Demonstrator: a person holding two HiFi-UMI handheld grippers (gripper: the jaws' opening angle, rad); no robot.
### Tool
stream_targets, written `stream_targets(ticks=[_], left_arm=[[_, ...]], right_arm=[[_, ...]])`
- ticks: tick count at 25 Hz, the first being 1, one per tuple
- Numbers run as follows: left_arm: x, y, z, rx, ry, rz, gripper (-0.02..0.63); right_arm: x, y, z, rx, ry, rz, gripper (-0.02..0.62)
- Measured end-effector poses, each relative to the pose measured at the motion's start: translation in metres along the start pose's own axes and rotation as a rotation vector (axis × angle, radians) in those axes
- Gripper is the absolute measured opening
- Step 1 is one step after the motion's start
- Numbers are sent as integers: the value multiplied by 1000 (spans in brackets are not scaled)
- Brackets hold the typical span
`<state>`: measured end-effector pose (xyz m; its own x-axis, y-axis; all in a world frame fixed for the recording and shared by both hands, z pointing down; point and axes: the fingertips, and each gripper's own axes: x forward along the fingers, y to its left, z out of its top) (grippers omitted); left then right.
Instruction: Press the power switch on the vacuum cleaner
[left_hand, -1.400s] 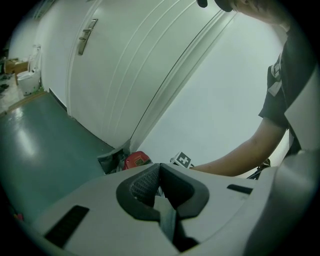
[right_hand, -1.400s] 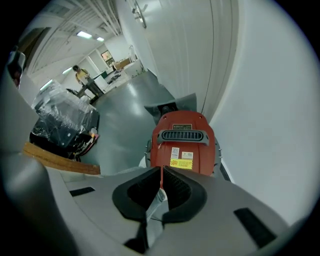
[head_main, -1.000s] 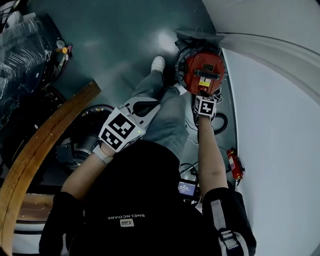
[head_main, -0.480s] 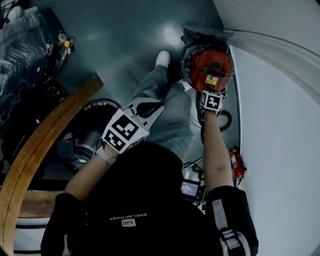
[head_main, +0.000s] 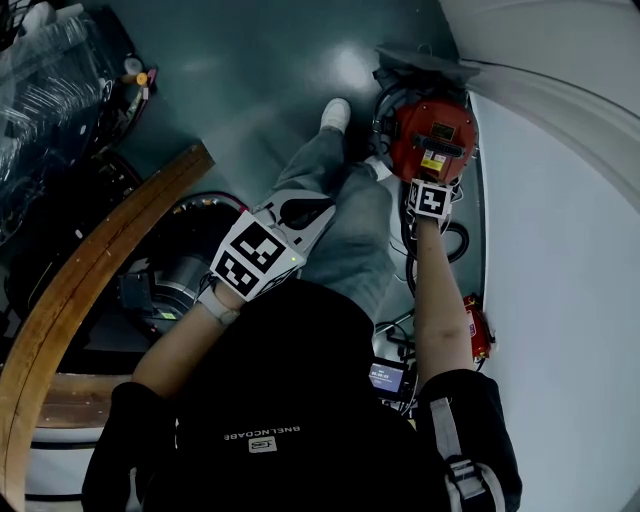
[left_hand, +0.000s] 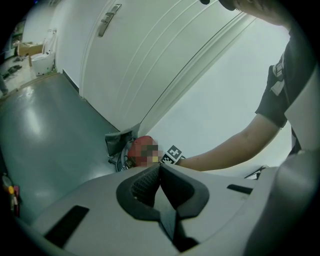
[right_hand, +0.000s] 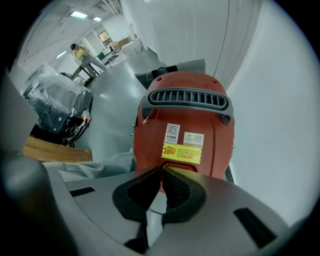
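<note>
Red vacuum (head_main: 432, 135) stands on the floor (head_main: 260, 90) by the wall (head_main: 560, 250). The right gripper (right_hand: 162, 169), jaws pressed together, points at its near edge under the yellow label (right_hand: 181, 152). This looks like the pressing step. Next comes a short, firm push onto the switch. The left gripper (left_hand: 159, 167), closed and empty, hangs aside.

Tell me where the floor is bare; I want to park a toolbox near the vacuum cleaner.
Bare floor lies left of the vacuum cleaner, beyond the person's shoe. Crowded: cables between it and the person, wrapped gear and curved wooden board at left.
</note>
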<state>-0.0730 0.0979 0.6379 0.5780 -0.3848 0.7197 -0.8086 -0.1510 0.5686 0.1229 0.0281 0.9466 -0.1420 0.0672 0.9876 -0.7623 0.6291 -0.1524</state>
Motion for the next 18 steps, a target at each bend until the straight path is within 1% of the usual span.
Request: stream_targets(ticks=[4, 7, 11, 18], left_arm=[[2, -6, 6, 15, -6, -4, 14], [-4, -10, 11, 28, -26, -6, 14], [-12, -18, 24, 57, -46, -14, 14], [-36, -36, 53, 113, -103, -17, 14]], right_arm=[[-7, 1, -2, 8, 7, 13, 32], [-23, 12, 4, -16, -25, 20, 32], [-52, 25, 20, -66, -101, 42, 32], [-147, 44, 58, -57, -293, 47, 32]])
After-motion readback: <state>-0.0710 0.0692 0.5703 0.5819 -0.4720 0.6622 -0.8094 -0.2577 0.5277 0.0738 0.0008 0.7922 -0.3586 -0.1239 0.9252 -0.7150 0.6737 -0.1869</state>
